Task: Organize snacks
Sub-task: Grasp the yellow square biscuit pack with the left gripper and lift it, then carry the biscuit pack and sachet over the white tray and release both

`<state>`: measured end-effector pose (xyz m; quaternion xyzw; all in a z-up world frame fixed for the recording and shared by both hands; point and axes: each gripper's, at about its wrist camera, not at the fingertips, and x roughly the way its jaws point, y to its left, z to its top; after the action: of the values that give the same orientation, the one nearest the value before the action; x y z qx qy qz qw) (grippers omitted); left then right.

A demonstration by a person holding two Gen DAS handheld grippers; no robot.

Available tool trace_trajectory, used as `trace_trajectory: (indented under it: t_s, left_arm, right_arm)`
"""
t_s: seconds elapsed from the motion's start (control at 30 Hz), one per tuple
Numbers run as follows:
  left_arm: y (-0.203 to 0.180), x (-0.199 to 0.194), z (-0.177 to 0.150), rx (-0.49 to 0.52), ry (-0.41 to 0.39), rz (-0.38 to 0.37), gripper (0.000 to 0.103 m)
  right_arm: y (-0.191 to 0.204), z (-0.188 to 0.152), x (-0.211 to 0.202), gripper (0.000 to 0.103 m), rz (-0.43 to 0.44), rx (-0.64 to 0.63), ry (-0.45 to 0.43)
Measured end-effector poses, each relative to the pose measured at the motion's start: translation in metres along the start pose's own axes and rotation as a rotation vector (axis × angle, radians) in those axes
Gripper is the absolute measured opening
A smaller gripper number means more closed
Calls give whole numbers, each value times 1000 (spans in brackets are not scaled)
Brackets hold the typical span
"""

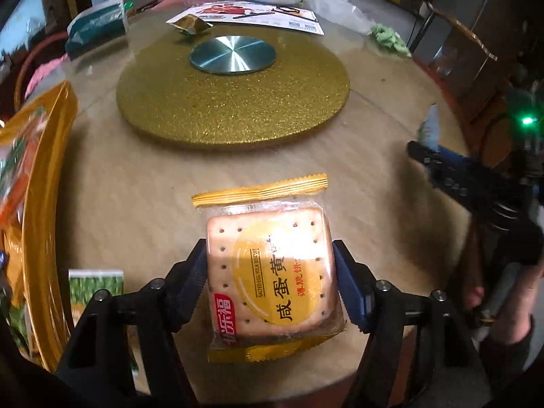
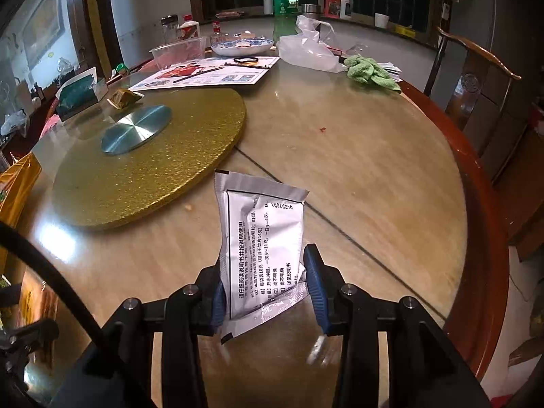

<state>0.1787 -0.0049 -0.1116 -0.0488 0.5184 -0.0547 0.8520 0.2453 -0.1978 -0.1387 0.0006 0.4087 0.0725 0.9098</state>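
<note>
Left claw (image 1: 270,284) clamped on the biscuit pack (image 1: 272,272), one finger on each side, pack held flat, label up, above the surface (image 1: 136,204). Gold turntable (image 1: 234,102) ahead of the claw, steel disc (image 1: 233,55) at its centre. Gold tray (image 1: 44,156) to the claw's left, with blurred snack packs in it; a green packet (image 1: 97,287) sits just beside the tray, near the left finger. Right claw (image 1: 438,163) visible off to the right, apart from the pack.

Right claw (image 2: 263,287) closed on a silver sachet (image 2: 261,248), gripped at its lower half, printed side facing the camera, upper end sticking forward above the surface (image 2: 357,170). Turntable (image 2: 153,163) ahead-left of this claw. Far ahead: green cloth (image 2: 370,73), plastic bag (image 2: 309,47), leaflet (image 2: 207,74).
</note>
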Motion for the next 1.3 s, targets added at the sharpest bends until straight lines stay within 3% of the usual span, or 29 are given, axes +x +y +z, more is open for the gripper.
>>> trace_trajectory:
  t_s: [0.63, 1.03, 1.3]
  left_arm:
    - [45, -115, -13, -59, -207, -68, 70]
    - [85, -130, -21, -150, -246, -90, 70]
    - [115, -143, -32, -221, -267, -90, 70]
  right_arm:
    - [64, -7, -7, 35, 65, -48, -6]
    - [97, -4, -21, 33, 93, -84, -35]
    - [126, 9, -54, 33, 200, -106, -95]
